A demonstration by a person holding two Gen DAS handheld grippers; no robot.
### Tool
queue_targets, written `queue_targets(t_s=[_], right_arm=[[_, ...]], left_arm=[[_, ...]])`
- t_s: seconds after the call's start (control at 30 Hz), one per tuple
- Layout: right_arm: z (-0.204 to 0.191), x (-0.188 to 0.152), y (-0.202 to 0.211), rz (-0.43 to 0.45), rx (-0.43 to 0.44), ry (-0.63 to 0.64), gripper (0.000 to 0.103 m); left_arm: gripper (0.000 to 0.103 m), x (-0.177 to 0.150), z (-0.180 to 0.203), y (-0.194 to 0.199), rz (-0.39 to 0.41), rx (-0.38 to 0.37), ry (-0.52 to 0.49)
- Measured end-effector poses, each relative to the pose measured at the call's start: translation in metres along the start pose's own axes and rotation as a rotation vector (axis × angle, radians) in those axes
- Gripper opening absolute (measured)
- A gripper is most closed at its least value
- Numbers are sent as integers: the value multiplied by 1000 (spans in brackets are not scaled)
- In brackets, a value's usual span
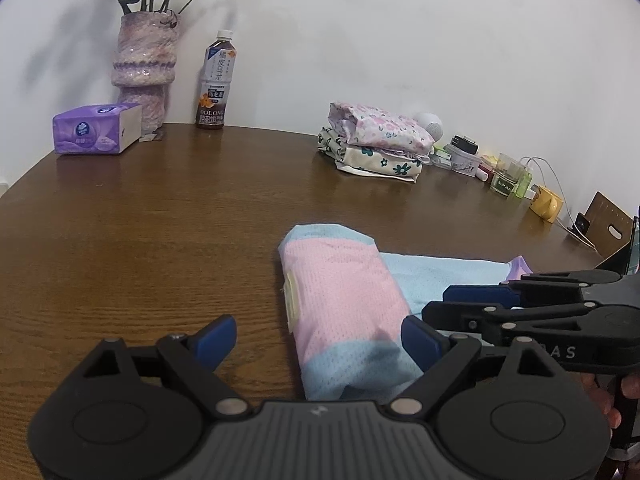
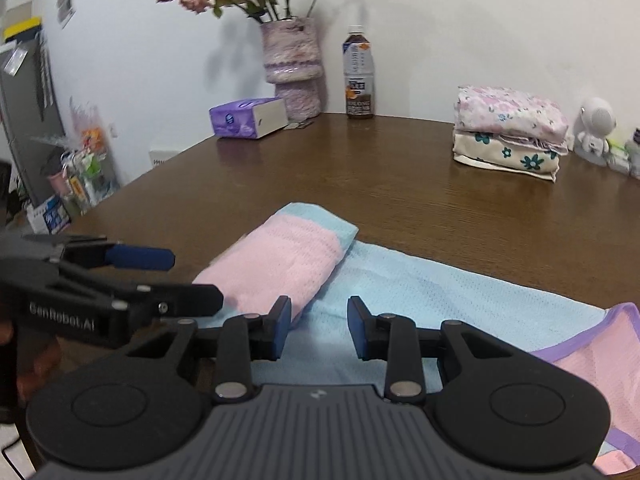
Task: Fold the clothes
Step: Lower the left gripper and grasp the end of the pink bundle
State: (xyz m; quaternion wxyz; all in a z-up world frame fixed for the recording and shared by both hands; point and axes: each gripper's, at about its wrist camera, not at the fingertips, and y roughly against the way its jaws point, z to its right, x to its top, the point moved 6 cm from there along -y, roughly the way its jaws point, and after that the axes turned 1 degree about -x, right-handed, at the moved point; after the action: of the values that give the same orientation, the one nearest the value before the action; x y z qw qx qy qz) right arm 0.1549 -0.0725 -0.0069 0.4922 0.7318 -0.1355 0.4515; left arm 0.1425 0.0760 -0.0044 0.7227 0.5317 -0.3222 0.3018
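Black gripper (image 2: 316, 328), blue pads (image 2: 282, 330), silver screws

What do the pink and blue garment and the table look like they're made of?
The pink and blue garment looks like a soft, matte mesh knit: tiny holes dot its surface. The table looks like wood or wood veneer with a semi-gloss finish: brown grain lines, faint reflections.

Home setting, lived-in room. Wooden table (image 1: 160, 220) against a white wall, vase of dried flowers (image 1: 144, 68), tissue box (image 1: 96, 128), oolong tea bottle (image 1: 214, 80), stack of folded floral clothes (image 2: 508, 132), yellow mug (image 1: 546, 202), fridge with magnets (image 2: 28, 120).
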Motion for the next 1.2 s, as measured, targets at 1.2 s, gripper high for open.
queue_targets(t_s=[1.2], right_arm=[[13, -1, -10, -63, 9, 3, 32]], left_arm=[[67, -1, 4, -27, -115, -7, 8]])
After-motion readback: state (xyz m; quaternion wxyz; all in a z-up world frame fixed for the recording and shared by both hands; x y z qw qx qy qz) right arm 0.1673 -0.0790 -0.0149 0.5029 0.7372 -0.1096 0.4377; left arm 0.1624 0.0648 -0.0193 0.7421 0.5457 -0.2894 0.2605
